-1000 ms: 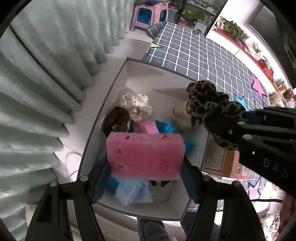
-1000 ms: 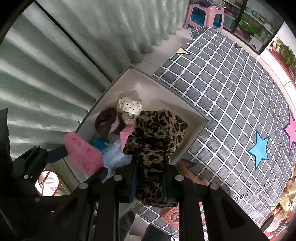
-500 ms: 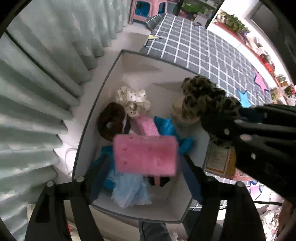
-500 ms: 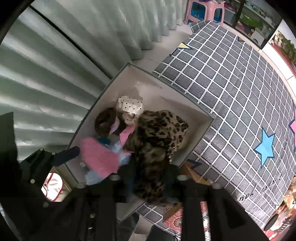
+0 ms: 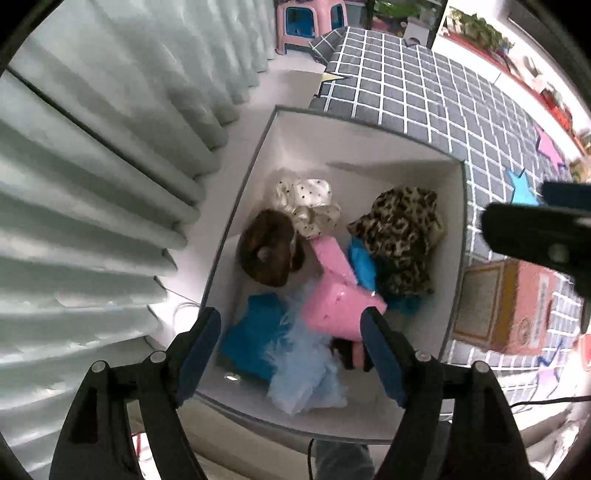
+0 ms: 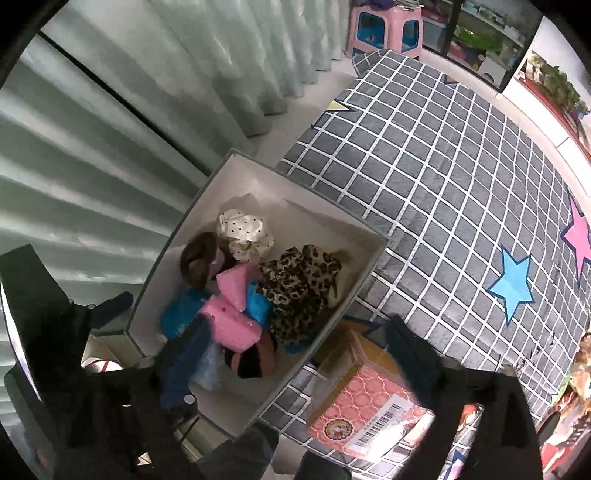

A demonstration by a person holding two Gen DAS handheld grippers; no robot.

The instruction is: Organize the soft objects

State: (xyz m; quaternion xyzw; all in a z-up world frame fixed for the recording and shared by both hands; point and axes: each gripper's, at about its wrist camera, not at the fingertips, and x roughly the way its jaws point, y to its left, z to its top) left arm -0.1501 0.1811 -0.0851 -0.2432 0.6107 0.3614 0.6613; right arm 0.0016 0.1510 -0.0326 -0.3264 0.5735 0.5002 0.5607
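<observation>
A white open box (image 5: 354, 147) (image 6: 258, 184) stands on the floor and holds soft things. In it lie a pink sponge (image 5: 340, 310) (image 6: 229, 325), a leopard-print cloth (image 5: 402, 236) (image 6: 299, 284), a dotted cream scrunchie (image 5: 306, 206) (image 6: 243, 232), a brown scrunchie (image 5: 266, 251) (image 6: 197, 258), blue cloths (image 5: 255, 336) and a pale blue tulle piece (image 5: 306, 373). My left gripper (image 5: 291, 350) is open and empty above the box's near end. My right gripper (image 6: 291, 354) is open and empty, above the box's right rim.
A pink patterned carton (image 6: 365, 410) (image 5: 517, 302) lies on the grey checked mat (image 6: 443, 206) right of the box. Pale green curtains (image 5: 92, 166) hang on the left. A pink stool (image 6: 384, 26) stands far back.
The left gripper opened and dropped the pink sponge into the box. The right gripper opened and let the leopard cloth fall into the box, then drew back to the right.
</observation>
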